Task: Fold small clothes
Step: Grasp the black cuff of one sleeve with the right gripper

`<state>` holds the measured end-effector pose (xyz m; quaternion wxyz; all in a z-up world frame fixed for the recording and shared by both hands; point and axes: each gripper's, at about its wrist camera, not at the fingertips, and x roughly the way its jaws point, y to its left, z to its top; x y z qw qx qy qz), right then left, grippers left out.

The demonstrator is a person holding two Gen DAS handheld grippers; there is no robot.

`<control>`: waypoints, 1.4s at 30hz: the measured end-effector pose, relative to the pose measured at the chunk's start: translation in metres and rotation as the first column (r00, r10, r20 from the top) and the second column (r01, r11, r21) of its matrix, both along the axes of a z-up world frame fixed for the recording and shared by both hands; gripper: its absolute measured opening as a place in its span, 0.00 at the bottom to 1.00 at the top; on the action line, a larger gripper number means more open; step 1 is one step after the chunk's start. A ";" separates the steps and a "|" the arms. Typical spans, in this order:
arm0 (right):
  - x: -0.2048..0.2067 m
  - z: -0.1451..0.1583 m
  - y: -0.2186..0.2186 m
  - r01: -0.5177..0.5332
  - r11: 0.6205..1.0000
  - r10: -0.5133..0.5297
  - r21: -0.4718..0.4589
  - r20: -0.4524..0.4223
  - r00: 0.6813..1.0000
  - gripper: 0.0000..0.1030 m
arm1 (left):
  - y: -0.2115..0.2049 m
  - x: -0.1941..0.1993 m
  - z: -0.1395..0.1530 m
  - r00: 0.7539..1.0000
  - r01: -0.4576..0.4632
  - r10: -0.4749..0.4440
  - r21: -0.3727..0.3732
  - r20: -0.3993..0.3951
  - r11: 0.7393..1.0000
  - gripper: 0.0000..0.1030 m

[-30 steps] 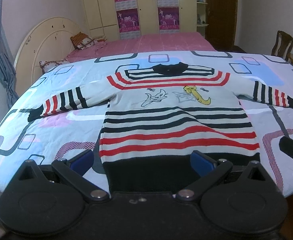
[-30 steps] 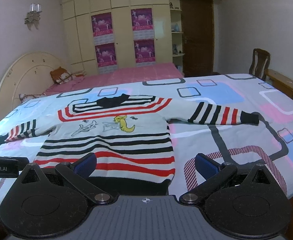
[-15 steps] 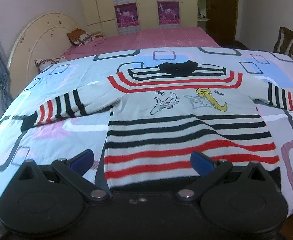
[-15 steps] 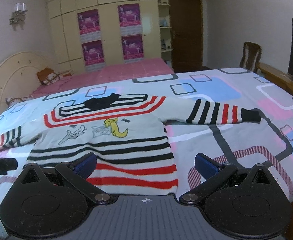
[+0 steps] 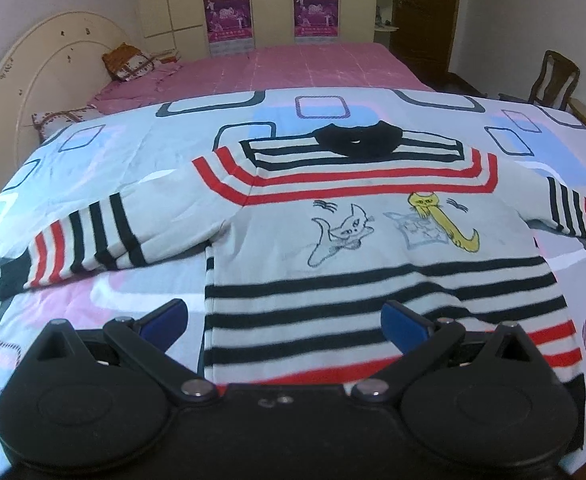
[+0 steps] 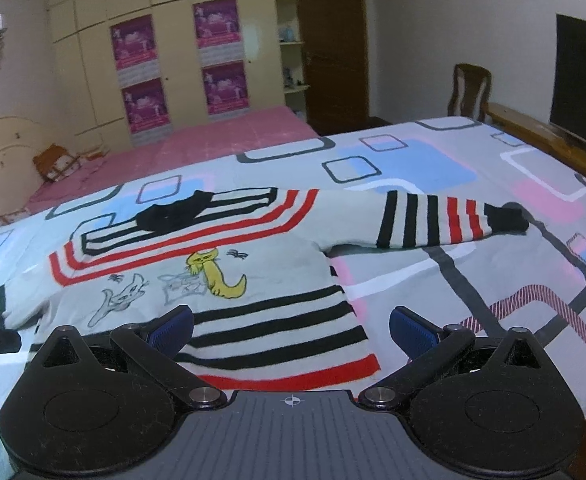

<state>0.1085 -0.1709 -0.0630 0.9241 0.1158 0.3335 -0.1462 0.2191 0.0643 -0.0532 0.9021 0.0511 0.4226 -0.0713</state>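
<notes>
On quilt (image 5: 93,152), 1 sweater (image 5: 333,240) (flat), 2 tools agape

Sweater (image 5: 373,248) lies flat, front up, filling the centre of the left wrist frame; nothing sits on it. Left gripper (image 5: 285,320) hangs spread over its lower left edge, jaws wide, clear air between them. Bare quilt (image 5: 93,152) at lower left and upper left of that frame gives free passage around the left sleeve (image 5: 81,244). In the right wrist frame the right gripper (image 6: 291,328) is spread over the sweater's lower right corner; open quilt fills the right half. Right sleeve (image 6: 445,220) crosses mid-frame. Wooden bed rail (image 6: 541,136) and chair (image 6: 471,88) block the far right. Headboard (image 5: 41,64) bounds the upper left.
</notes>
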 end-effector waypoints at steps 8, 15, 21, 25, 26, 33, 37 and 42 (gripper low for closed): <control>0.021 -0.008 -0.028 0.063 0.998 -0.063 -0.020 -0.014 0.998 1.00 | -0.003 0.040 -0.016 0.999 -0.021 0.020 -0.025 -0.050 0.999 1.00; 0.047 -0.024 -0.090 0.100 0.995 -0.100 0.022 -0.001 0.995 0.99 | -0.034 0.061 -0.027 0.999 -0.029 0.029 0.013 -0.029 1.000 1.00; 0.067 -0.041 -0.150 0.136 0.989 -0.135 0.051 -0.014 0.991 0.99 | -0.076 0.080 -0.039 0.999 -0.018 0.020 0.035 -0.034 0.999 1.00; 0.078 -0.054 -0.192 0.158 0.986 -0.156 0.049 -0.040 0.987 0.80 | -0.106 0.091 -0.046 1.000 0.001 0.000 0.024 -0.030 1.000 0.99; 0.080 -0.059 -0.204 0.170 0.984 -0.167 0.060 -0.052 0.985 0.80 | -0.113 0.094 -0.048 0.999 0.003 -0.002 0.024 -0.035 1.000 0.98; 0.090 -0.090 -0.284 0.295 0.950 -0.286 0.097 -0.104 0.953 0.78 | -0.147 0.107 -0.061 0.999 0.013 -0.012 0.028 -0.052 1.000 0.93; 0.096 -0.110 -0.320 0.356 0.924 -0.336 0.140 -0.152 0.930 0.59 | -0.157 0.113 -0.066 0.999 0.008 -0.005 0.060 -0.051 0.998 0.91; 0.100 -0.120 -0.347 0.394 0.899 -0.373 0.191 -0.139 0.917 0.59 | -0.163 0.119 -0.070 0.999 -0.005 0.009 0.103 -0.036 0.995 0.90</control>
